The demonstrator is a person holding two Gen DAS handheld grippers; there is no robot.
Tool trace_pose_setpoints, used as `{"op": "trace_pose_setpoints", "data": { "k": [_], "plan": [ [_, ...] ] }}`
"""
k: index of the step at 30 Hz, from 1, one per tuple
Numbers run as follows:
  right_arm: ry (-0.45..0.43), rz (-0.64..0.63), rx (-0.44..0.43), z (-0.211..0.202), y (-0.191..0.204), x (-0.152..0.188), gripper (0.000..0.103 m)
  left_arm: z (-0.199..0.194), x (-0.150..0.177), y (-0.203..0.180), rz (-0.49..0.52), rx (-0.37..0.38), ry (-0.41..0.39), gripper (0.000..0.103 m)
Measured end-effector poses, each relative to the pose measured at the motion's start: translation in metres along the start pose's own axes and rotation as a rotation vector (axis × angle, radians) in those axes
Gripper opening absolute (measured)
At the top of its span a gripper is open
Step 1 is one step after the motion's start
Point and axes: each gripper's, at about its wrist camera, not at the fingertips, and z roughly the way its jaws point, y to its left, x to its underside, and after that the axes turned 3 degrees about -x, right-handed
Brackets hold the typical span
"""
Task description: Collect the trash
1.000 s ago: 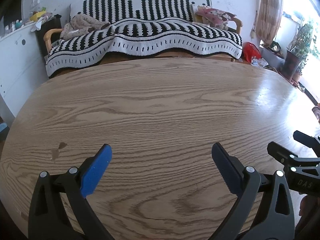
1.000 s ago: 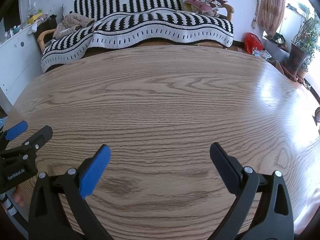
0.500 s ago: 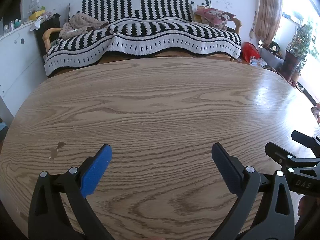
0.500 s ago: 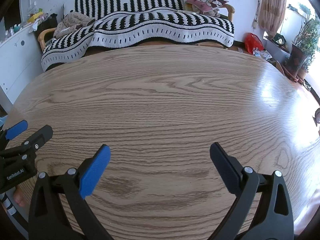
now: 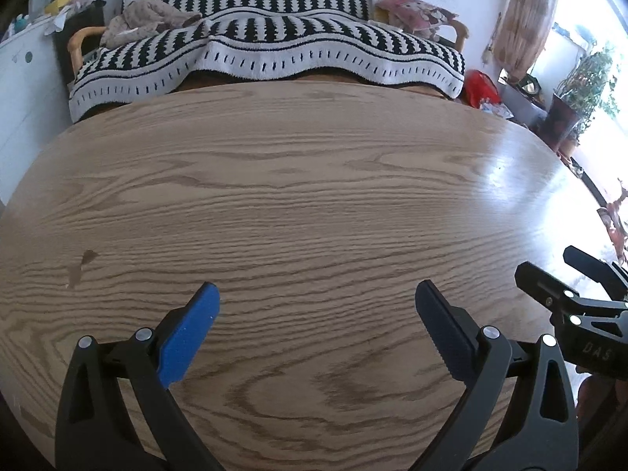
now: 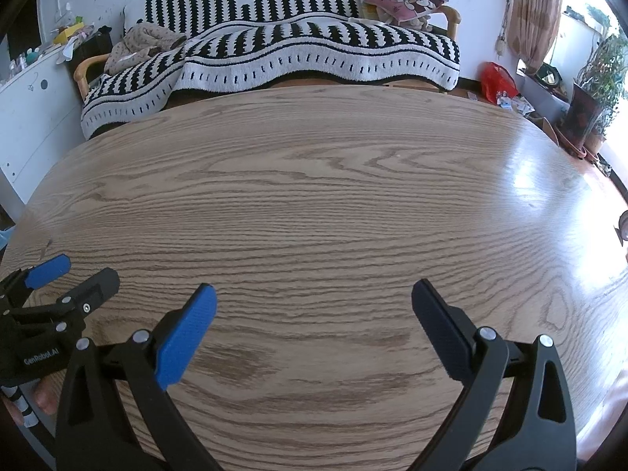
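The left wrist view alone shows a small dark chip [image 5: 80, 265] in the veneer of the oval, oak-grain wooden table [image 5: 298, 196], towards its left side, and the black tips of the right hand-held gripper [image 5: 557, 271] at the right edge. The right wrist view alone shows the blue-padded tip of the left hand-held gripper [image 6: 72, 274] at its lower left, with a fingertip [image 6: 41, 398] under the black body.

In its own view the left hand-held gripper [image 5: 316, 294] is released, its ribbed blue pads spread wide above bare wood with nothing between them. The right hand-held gripper [image 6: 313, 292] is likewise spread and empty. No trash is visible in either view; where it lies cannot be told.

The table surface is smooth, with window glare on its right side. Beyond the far edge stands a wooden-armed sofa under a black-and-white striped knitted throw [image 6: 314, 55], with a pink printed cushion [image 6: 400, 2] at its right end. A red plastic bag [image 6: 498, 80] lies on the floor near a patterned curtain [image 6: 535, 11] and potted plants [image 6: 592, 90].
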Motion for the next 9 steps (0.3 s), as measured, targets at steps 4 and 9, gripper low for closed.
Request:
{"op": "trace_pose_setpoints", "data": {
  "k": [4,9],
  "plan": [
    [0.001,0.001,0.002,-0.0002,-0.0019,0.0005,0.096,0.0007,0.0001,-0.0017,0.006,-0.043,-0.002,0.097],
    [0.0,-0.001,0.002,-0.0006,-0.0016,0.0004,0.096,0.0015,-0.0021,-0.0014,0.008,-0.042,0.004,0.097]
  ]
}}
